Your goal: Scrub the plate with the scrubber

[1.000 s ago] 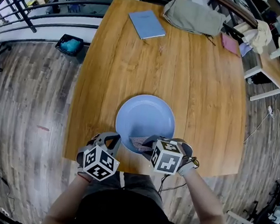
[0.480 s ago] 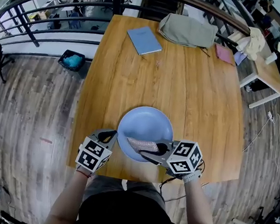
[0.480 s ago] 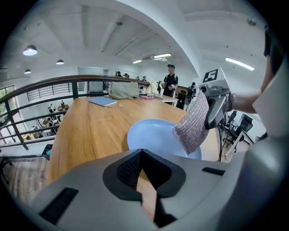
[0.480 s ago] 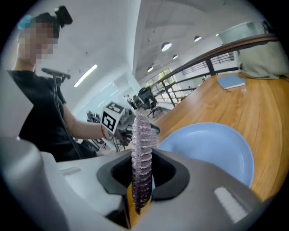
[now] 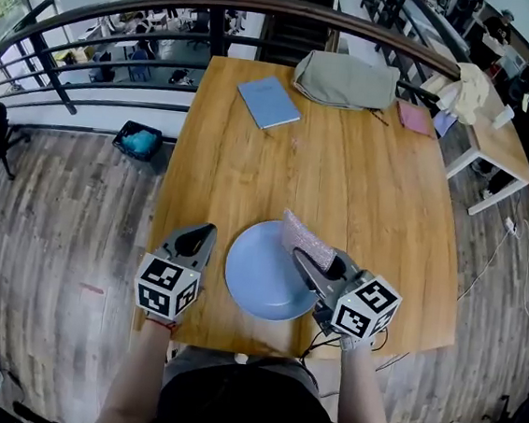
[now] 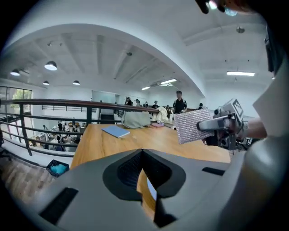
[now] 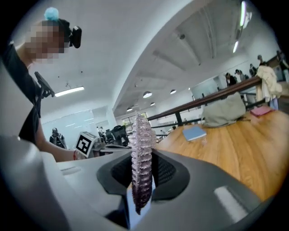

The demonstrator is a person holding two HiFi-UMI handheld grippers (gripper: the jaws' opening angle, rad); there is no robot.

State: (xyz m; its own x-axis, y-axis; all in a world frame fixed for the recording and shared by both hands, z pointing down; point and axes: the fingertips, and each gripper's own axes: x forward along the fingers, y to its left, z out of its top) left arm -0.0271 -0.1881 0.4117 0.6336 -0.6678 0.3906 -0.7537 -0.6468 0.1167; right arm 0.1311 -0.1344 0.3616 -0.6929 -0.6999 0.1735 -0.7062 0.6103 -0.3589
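Note:
A light blue plate (image 5: 259,280) lies flat on the wooden table (image 5: 361,188) near its front edge. My right gripper (image 5: 316,258) is shut on a silvery mesh scrubber (image 5: 306,239), which stands upright above the plate's far right rim. The scrubber (image 7: 142,155) sits edge-on between the jaws in the right gripper view. My left gripper (image 5: 206,234) hovers just left of the plate, shut, with nothing held, apart from the rim. In the left gripper view its jaws (image 6: 142,154) meet, a sliver of plate (image 6: 152,191) shows below them, and the scrubber (image 6: 193,126) is at the right.
A blue notebook (image 5: 269,101), a grey bag (image 5: 346,80) and a pink item (image 5: 415,118) lie at the table's far end. A dark railing (image 5: 126,13) runs behind. Another table (image 5: 498,137) stands at the right, a blue bin (image 5: 142,141) on the floor at the left.
The right gripper lifted the scrubber off the plate's near part and carried it up over the far right rim. The left gripper drew away from the plate's left rim.

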